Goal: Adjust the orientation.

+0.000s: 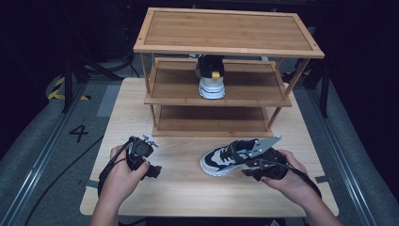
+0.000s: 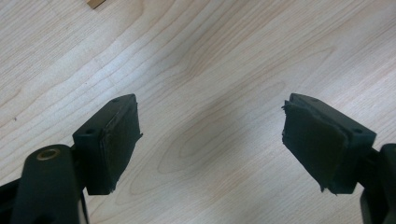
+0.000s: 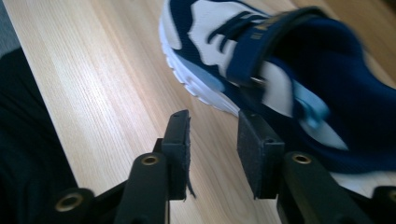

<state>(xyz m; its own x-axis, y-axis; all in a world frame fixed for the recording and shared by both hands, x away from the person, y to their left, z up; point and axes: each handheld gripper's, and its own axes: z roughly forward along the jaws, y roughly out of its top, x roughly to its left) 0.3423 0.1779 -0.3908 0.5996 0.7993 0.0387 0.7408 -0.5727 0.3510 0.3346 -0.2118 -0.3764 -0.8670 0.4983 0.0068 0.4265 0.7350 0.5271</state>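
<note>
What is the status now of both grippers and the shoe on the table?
Left gripper open over bare table. Right gripper open beside the shoe, nothing between pads. Second shoe on the rack's middle shelf. Path clear.

Bare table (image 1: 179,160) lies open left of the shoe (image 1: 225,159); the rack (image 1: 221,101) blocks behind.

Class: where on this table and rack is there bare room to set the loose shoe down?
Free: the top shelf, the bottom shelf, the middle shelf on either side of the stored shoe, and the tabletop between the grippers. Crowded: the loose shoe by the right gripper.
</note>
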